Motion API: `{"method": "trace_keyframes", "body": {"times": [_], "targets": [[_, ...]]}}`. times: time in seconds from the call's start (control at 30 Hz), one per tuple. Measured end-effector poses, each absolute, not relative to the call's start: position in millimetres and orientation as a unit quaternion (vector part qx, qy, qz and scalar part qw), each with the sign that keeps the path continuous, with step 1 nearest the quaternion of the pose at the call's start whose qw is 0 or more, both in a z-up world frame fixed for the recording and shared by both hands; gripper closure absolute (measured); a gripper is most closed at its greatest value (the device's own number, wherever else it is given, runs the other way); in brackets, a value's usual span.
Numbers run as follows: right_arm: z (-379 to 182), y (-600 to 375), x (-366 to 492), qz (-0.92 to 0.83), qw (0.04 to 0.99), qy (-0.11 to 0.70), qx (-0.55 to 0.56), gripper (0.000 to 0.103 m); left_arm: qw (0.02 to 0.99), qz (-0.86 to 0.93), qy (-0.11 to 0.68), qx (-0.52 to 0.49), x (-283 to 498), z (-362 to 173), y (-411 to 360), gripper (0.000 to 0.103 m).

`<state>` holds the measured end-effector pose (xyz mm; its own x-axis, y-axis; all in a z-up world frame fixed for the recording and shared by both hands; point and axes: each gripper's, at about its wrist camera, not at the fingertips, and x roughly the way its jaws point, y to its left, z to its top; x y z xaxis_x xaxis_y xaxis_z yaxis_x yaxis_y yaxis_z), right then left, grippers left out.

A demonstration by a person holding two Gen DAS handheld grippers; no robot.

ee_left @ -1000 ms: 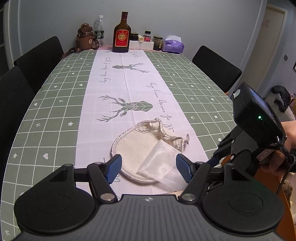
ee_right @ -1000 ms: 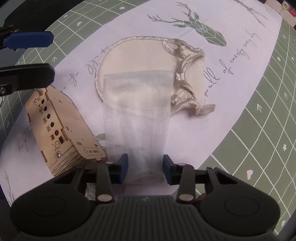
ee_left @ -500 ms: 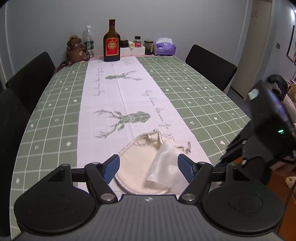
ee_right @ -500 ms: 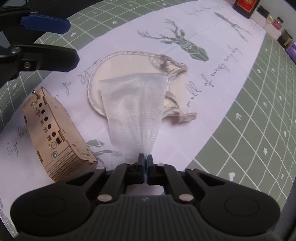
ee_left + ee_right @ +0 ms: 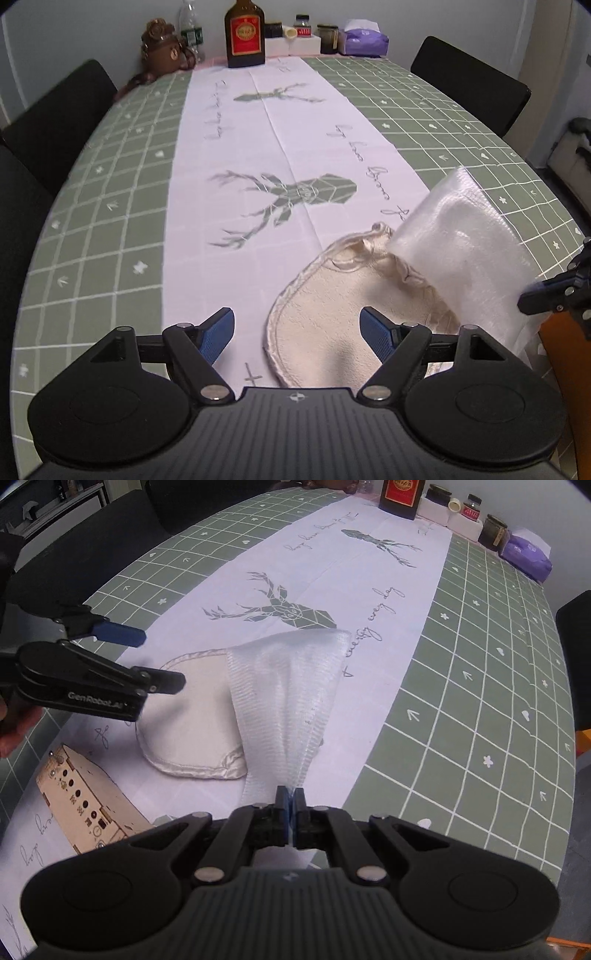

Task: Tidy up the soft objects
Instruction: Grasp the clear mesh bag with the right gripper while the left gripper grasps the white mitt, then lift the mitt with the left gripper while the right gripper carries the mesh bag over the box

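A cream drawstring pouch (image 5: pixel 332 314) lies flat on the white runner near the table's front edge; it also shows in the right wrist view (image 5: pixel 188 716). My right gripper (image 5: pixel 290 801) is shut on the near end of a sheer white mesh cloth (image 5: pixel 288 690) and holds it lifted, its far end hanging over the pouch. The cloth shows at the right in the left wrist view (image 5: pixel 469 251). My left gripper (image 5: pixel 297 330) is open and empty, low over the pouch's near left edge; it appears at the left in the right wrist view (image 5: pixel 122 661).
A small wooden box (image 5: pixel 85 808) lies on the runner left of the right gripper. A brown bottle (image 5: pixel 244 33), jars, a purple tissue pack (image 5: pixel 364 37) and a bear toy (image 5: pixel 160 46) stand at the far end. Black chairs (image 5: pixel 472 85) flank the table.
My right gripper closed on the mesh cloth and has lifted its near end up off the pouch. My left gripper moved lower and closer to the pouch, still open.
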<state>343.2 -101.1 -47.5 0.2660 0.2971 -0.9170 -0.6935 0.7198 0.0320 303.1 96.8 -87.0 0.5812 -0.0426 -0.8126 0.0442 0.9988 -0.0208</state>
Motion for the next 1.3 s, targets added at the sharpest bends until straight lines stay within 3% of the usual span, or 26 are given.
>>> {"method": "trace_keyframes", "body": {"times": [0.23,0.47,0.6,0.63,0.87,1.3], "targets": [[-63,-85,349,0.316,0.766,0.528,-0.186,0.103,0.883,-0.038,0.468,-0.021,304,-111,101,0.013],[-71,-81,352,0.309,0.762,0.537,-0.187,0.103,0.886,-0.060,0.460,0.022,301,-112,82,0.036],[-76,-79,354,0.304,0.762,0.540,-0.189,0.103,0.880,-0.089,0.464,0.039,300,-108,68,0.082],[-77,-79,354,0.303,0.762,0.541,-0.189,0.103,0.879,-0.093,0.465,0.052,300,-108,62,0.086],[-61,-88,348,0.298,0.780,0.520,-0.180,0.103,0.885,-0.094,0.450,0.074,298,-91,63,0.090],[12,-120,295,0.300,0.839,0.446,-0.090,0.103,0.938,-0.028,0.344,0.019,233,13,66,0.091]]}}
